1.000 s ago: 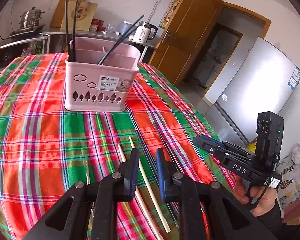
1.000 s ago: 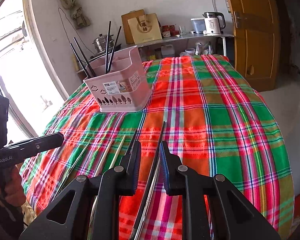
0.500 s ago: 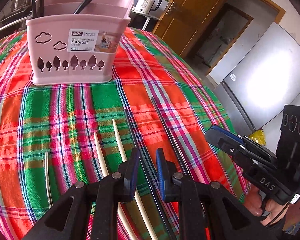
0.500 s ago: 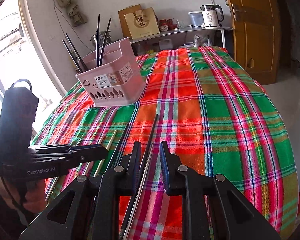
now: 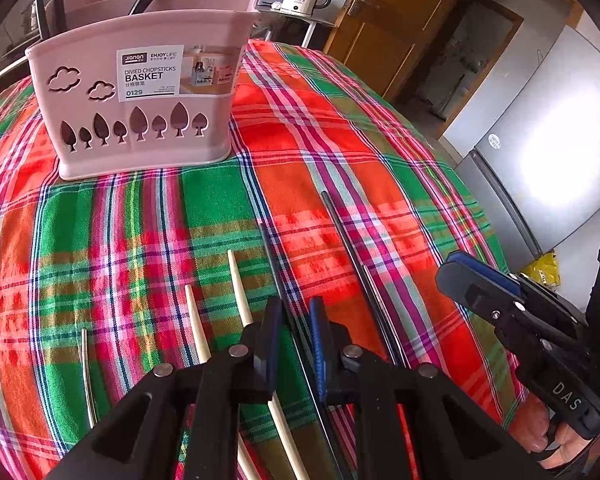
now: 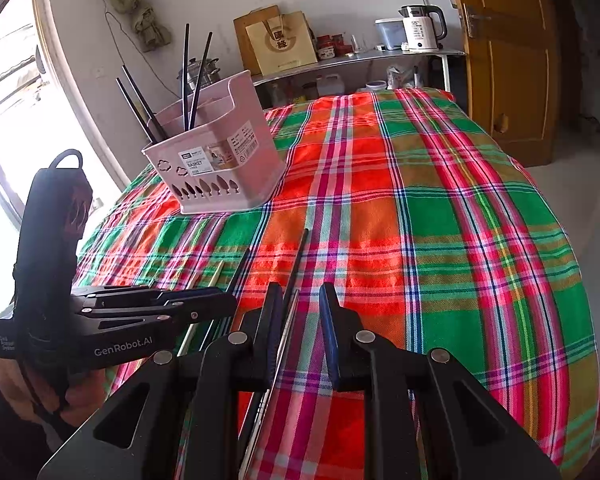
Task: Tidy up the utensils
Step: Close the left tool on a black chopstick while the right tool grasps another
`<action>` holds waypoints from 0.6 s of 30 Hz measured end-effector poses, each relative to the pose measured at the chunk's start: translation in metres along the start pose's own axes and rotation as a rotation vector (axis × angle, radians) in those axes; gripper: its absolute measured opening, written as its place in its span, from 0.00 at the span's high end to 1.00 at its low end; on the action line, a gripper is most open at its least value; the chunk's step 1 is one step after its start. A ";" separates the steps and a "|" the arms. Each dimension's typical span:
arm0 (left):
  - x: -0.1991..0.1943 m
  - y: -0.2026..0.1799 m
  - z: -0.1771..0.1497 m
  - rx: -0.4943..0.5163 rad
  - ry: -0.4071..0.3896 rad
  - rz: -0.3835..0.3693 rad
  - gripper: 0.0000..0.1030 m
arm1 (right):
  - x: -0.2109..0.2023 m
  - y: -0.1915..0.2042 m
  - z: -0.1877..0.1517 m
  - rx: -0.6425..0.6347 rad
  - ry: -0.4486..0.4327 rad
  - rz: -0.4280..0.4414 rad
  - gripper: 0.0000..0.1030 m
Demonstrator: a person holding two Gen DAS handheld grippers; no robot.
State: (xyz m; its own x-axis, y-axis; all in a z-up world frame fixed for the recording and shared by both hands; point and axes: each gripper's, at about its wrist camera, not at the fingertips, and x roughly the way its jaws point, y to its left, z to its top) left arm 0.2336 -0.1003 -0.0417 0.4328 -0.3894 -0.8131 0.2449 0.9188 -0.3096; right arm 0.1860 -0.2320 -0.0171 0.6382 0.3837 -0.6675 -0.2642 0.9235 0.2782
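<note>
A pink chopsticks basket point(image 5: 140, 120) point(image 6: 220, 168) stands on the plaid tablecloth point(image 5: 340, 140) with several black chopsticks point(image 6: 186, 80) upright in it. Loose chopsticks lie on the cloth: two pale wooden ones point(image 5: 238, 288), a thin metal one point(image 5: 85, 360) and dark ones point(image 5: 348, 248). My left gripper point(image 5: 296, 312) point(image 6: 228, 304) is low over the cloth; a dark chopstick point(image 5: 270, 252) runs between its closing jaws, and the pads do not press on it. My right gripper point(image 6: 300, 304) point(image 5: 448, 268) hovers open over a dark chopstick point(image 6: 300, 256) and a metal one point(image 6: 290, 320).
The table's rounded edge drops off at the right point(image 5: 480, 240). Beyond it stand a silver fridge point(image 5: 540, 140) and a wooden door point(image 6: 512, 60). A white kettle point(image 6: 420, 28) and a paper bag point(image 6: 280, 40) sit on a shelf behind the table.
My left gripper has moved forward and down over the loose chopsticks, bringing a dark one between its jaws, which have narrowed. The right gripper has stayed about where it was.
</note>
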 end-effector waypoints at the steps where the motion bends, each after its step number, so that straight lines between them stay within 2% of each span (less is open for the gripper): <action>1: 0.001 0.001 0.001 -0.005 -0.002 0.003 0.94 | 0.001 0.000 0.001 -0.001 0.002 0.000 0.81; 9: 0.005 0.012 0.005 -0.064 -0.019 -0.042 0.95 | 0.023 0.006 0.008 -0.038 0.061 0.002 0.81; 18: 0.000 0.027 0.005 -0.109 -0.031 -0.055 0.95 | 0.064 0.015 0.017 -0.093 0.155 -0.026 0.81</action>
State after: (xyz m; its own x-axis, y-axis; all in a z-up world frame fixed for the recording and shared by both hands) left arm 0.2442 -0.0760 -0.0473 0.4482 -0.4400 -0.7782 0.1741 0.8968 -0.4068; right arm 0.2352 -0.1938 -0.0434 0.5283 0.3491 -0.7740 -0.3196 0.9263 0.1996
